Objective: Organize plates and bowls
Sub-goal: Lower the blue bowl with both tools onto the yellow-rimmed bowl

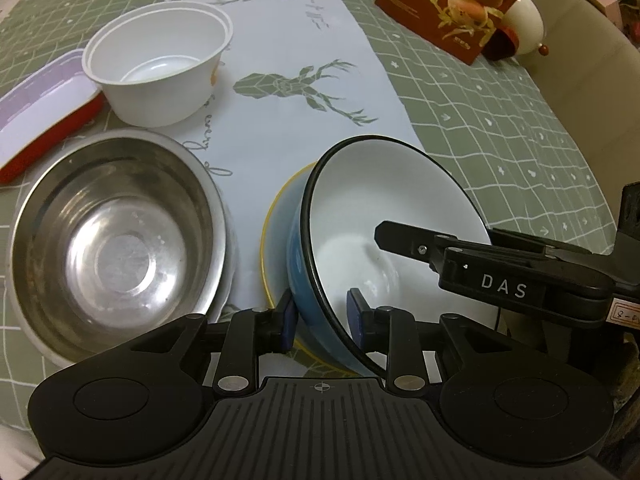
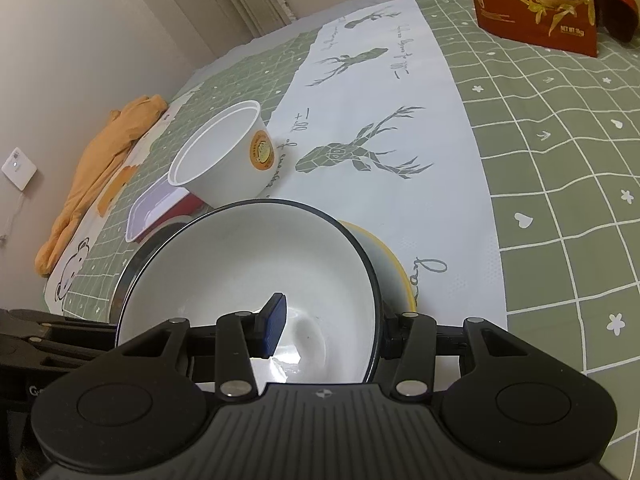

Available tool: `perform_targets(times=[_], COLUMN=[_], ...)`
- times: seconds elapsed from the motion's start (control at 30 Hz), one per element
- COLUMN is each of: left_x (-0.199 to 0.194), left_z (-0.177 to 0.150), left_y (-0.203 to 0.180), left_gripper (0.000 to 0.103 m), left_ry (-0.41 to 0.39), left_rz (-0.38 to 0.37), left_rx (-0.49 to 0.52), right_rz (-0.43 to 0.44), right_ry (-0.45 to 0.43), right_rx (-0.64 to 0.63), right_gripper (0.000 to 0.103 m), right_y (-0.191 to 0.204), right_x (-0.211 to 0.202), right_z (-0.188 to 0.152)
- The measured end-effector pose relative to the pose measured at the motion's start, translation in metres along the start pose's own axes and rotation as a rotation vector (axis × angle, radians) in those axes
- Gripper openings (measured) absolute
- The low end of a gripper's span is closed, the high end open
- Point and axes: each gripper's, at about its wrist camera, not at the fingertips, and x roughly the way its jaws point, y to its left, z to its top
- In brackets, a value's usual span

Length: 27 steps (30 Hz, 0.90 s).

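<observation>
A blue bowl (image 1: 384, 216) with a white inside and black rim hangs tilted over a yellow-rimmed dish (image 1: 276, 216). My left gripper (image 1: 322, 316) is shut on its near wall, one pad outside and one inside. My right gripper (image 1: 440, 240) comes in from the right and straddles the far rim. In the right wrist view the blue bowl (image 2: 248, 272) faces the camera and my right gripper (image 2: 332, 328) is shut on it, one pad inside, the other finger behind the rim. The yellow-rimmed dish (image 2: 384, 252) shows behind it.
A steel bowl (image 1: 120, 248) sits on a white plate (image 1: 226, 240) at the left. Behind it are a white plastic bowl (image 1: 160, 76) and a red tray (image 1: 44, 120). A red food box (image 1: 452, 4) stands far right; an orange cloth (image 2: 100, 168) lies by the wall.
</observation>
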Motion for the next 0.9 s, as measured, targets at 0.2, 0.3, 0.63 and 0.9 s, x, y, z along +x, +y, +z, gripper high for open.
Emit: perform_targets(times=[0.2,0.3,0.63,0.9], left_x=[-0.004,-0.004,-0.004,-0.016], left_z=[-0.001,0.0,0.012,0.014], left_y=[-0.003,-0.004,-0.003,-0.004], left_gripper=[0.031,0.032,0.031,0.028], left_ry=[0.01,0.016,0.05,0.008], left_rz=[0.023,0.027,0.037,0.08], left_rx=[0.03,0.037,0.047,0.08], right_rz=[-0.01,-0.009,-0.008,-0.027], right_ry=[-0.008,-0.009,-0.007,-0.046], right_rx=[-0.027,-0.03,-0.02,-0.027], right_gripper=[0.046,0.046,0.046,0.051], right_y=[0.006,0.006,0.004,0.001], right_x=[-0.001,-0.002,-0.001,-0.008], right_z=[-0.002,-0.002,-0.002,0.002])
